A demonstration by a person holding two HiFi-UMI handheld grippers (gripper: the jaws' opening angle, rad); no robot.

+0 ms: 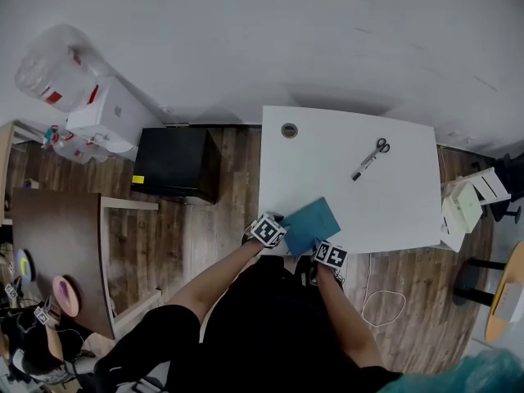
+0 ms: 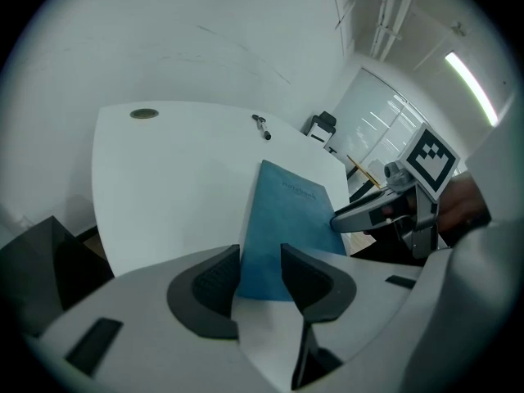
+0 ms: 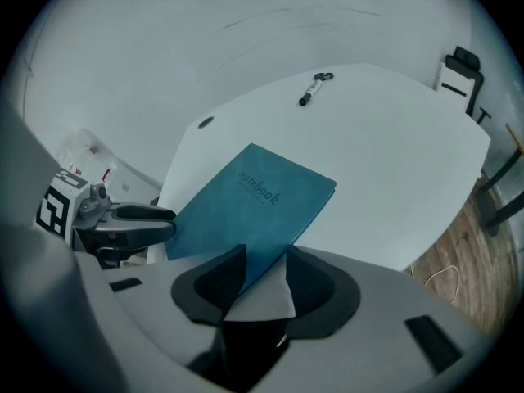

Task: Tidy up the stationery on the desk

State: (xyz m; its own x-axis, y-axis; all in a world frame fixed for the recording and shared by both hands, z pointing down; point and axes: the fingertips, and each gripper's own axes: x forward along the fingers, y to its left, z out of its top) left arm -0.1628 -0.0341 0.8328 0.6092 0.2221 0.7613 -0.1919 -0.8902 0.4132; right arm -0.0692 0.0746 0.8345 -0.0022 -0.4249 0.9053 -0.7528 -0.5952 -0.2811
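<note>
**Notebook in both grippers, scissors and marker not yet tidied**

The white bench (image 1: 393,203) is mostly bare. At its near edge, on the person's side, a blue notebook (image 3: 246,211) lies skewed, with its near corners overhanging the edge.

Both grippers are on it. The left gripper (image 2: 260,273) has its jaws drawn in to a narrow gap, with the notebook's near left corner between them. The right gripper (image 3: 264,281) is closed the same way on the other near corner. There the blue cover sits against one jaw and the white page edges against the other. I judge the notebook to be pinched at two corners rather than merely touched. Whether its far end rests on the bench or is lifted clear, I cannot tell.

Well apart from it, toward the far right of the bench, lie a pair of scissors (image 1: 381,146) and, just beside them, a marker (image 1: 363,167). Neither is near a gripper. A small round cable hole (image 1: 289,129) sits at the far left corner.

The task looks to be at an early stage. The notebook is in hand but not yet placed, and the scissors and marker remain to be dealt with. No tray or holder for them shows on the bench.
</note>
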